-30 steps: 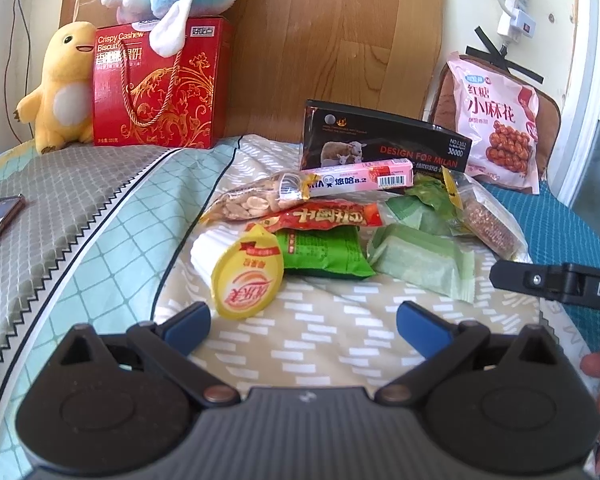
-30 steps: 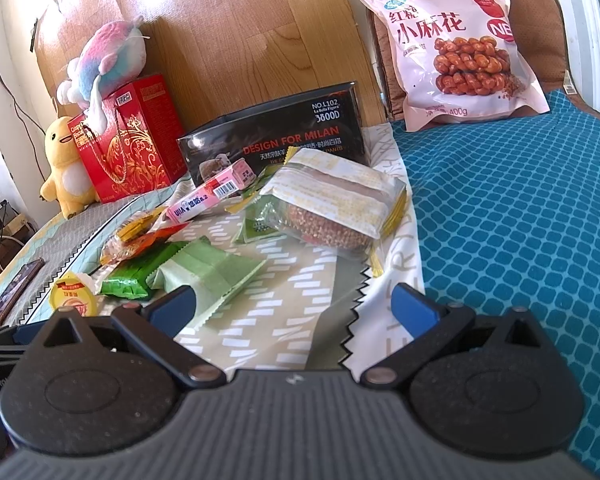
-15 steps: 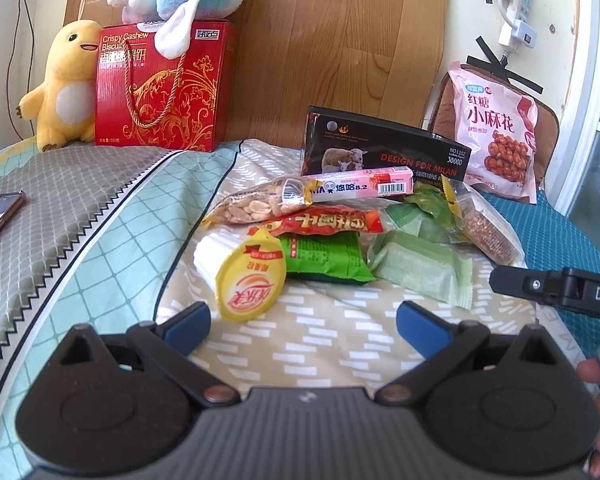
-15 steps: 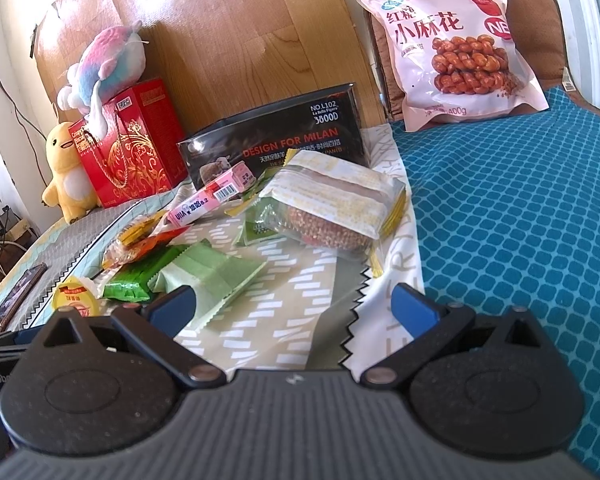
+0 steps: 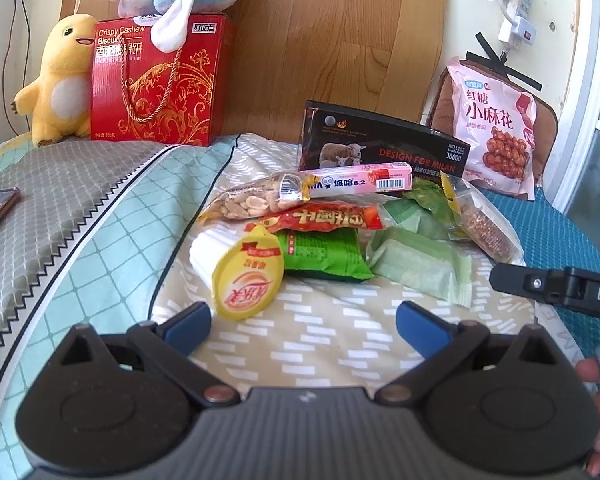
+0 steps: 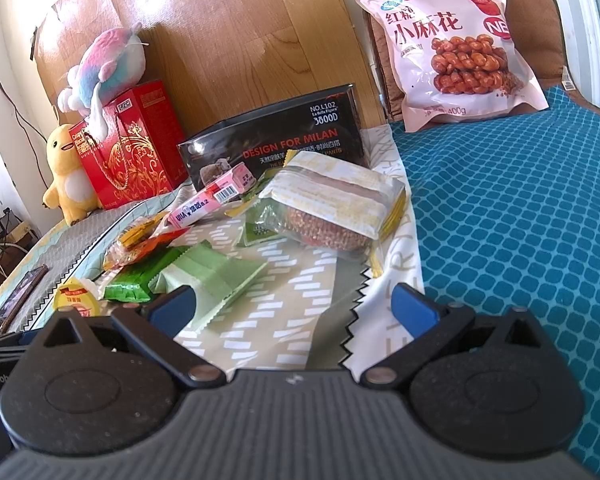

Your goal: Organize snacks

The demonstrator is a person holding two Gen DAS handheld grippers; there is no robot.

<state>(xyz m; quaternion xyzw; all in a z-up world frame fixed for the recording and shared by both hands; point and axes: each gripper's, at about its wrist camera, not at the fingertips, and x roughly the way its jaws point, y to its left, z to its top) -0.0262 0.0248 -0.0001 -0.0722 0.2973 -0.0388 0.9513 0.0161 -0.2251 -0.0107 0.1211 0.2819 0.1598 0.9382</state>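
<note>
Both grippers hang empty with their blue fingers spread wide, low over the bed at the near edge of the snack pile. From the left gripper (image 5: 304, 322) the yellow-lidded cup (image 5: 247, 278) lies just ahead and a little to the left, on its side, lid facing the camera and white body running back and left, nearly touching the left fingertip. Judging by this, the left gripper is the nearer to it; from the right gripper (image 6: 294, 308) the same cup sits at the far left edge, beyond the dark green packet (image 6: 130, 286). Closest to the right gripper is the pale green wafer packet (image 6: 214, 276), just ahead-left of it, long axis slanting away to the right
</note>
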